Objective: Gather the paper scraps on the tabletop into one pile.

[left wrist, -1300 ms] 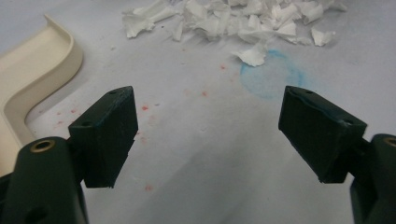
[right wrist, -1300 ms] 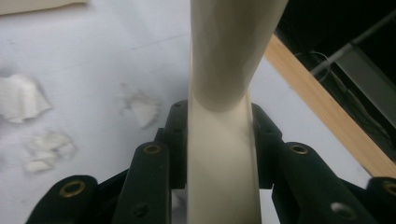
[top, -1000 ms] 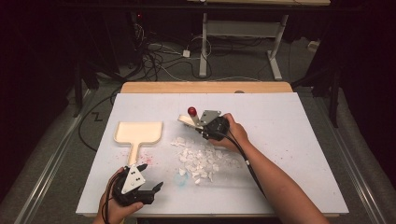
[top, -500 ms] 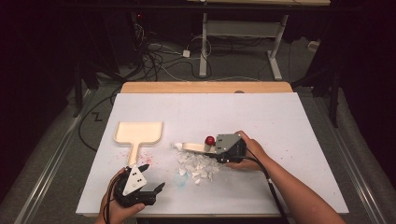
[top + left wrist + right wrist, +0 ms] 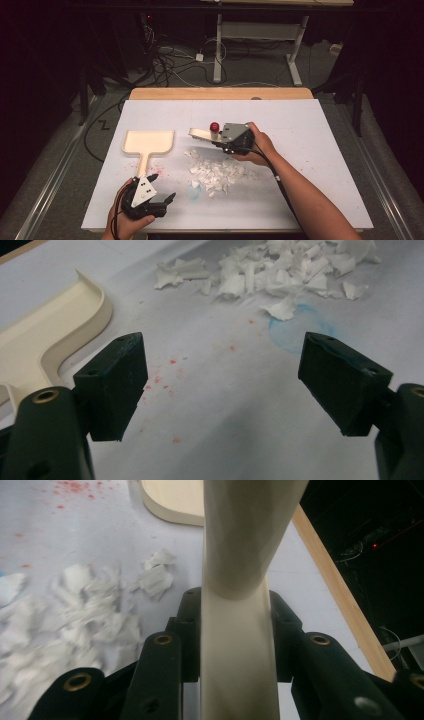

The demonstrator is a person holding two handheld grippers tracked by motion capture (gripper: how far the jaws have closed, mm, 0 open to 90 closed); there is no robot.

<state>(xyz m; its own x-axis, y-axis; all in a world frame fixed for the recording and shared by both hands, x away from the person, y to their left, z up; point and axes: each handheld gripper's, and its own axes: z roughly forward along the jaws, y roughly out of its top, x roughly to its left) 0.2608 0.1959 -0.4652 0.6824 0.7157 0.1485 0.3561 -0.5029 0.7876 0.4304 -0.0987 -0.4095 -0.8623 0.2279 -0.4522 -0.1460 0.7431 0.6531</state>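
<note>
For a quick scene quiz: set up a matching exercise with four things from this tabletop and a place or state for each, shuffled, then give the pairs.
Things:
1. dustpan
2. paper scraps
3. brush
4. left gripper

States:
a. clamped by its cream handle in the right gripper, above the table
b. jaws wide apart with nothing between them
c. lying flat on the white table, handle towards the person
d. heaped loosely at the middle of the table

Pairs: 1-c, 2-d, 3-a, 4-b
</note>
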